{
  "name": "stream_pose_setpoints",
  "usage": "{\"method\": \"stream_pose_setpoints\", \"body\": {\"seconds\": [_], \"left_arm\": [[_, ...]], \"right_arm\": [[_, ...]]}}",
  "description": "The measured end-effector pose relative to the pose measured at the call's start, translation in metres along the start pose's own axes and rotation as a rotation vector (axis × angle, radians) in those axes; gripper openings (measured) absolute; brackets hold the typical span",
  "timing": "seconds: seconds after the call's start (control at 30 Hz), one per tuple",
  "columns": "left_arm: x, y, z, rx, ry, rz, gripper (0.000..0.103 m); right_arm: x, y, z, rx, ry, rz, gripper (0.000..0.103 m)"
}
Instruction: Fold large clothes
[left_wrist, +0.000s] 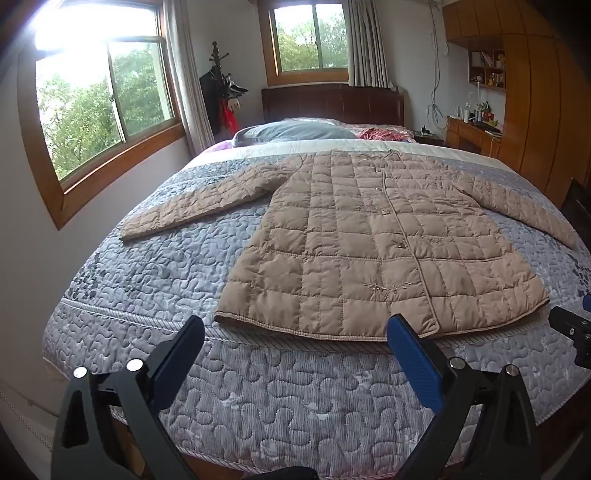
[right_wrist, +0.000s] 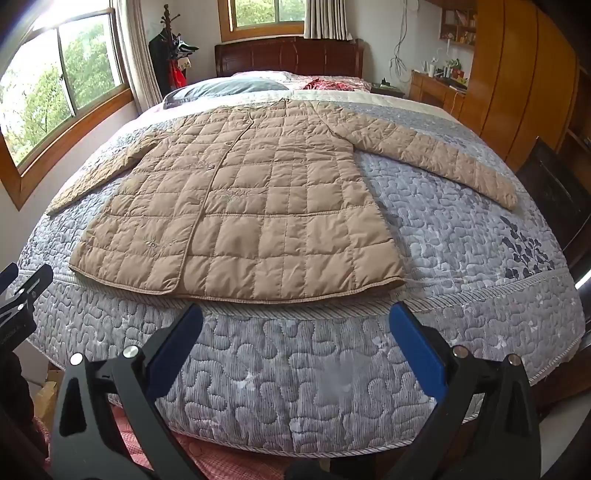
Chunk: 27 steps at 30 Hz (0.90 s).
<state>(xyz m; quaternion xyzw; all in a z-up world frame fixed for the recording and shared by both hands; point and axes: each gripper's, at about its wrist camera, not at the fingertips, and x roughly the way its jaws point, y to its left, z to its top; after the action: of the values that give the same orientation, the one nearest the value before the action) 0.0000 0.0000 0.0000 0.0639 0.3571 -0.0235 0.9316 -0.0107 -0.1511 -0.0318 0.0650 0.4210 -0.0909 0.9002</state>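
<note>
From the left wrist, a grey quilted bedspread (left_wrist: 155, 266) covers a bed that fills the room; a wood-framed window (left_wrist: 99, 99) sits at ten o'clock, a dark headboard (left_wrist: 332, 103) at twelve, and a wooden wardrobe (left_wrist: 535, 92) at two. The left gripper (left_wrist: 295, 328) tilts down over the foot of the bed, its jaws spread wide with nothing between them. The tan quilted coat (left_wrist: 369, 236) lies flat at centre, front up, sleeves spread toward nine and three o'clock, hem along the near edge.

From the right wrist, the same bedspread (right_wrist: 443, 221) shows a dark leaf print at three o'clock. The right gripper (right_wrist: 295, 317) also tilts down, jaws wide and empty, just short of the coat (right_wrist: 258, 192) hem; the coat lies at eleven o'clock, closed and smooth.
</note>
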Motion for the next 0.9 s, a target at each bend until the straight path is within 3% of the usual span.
{"method": "stream_pose_setpoints", "body": {"seconds": [0.9], "left_arm": [[0.0008, -0.0018, -0.0010, 0.007, -0.006, 0.008, 0.099]], "right_arm": [[0.0034, 0.0021, 0.0010, -0.001, 0.010, 0.008, 0.100]]}}
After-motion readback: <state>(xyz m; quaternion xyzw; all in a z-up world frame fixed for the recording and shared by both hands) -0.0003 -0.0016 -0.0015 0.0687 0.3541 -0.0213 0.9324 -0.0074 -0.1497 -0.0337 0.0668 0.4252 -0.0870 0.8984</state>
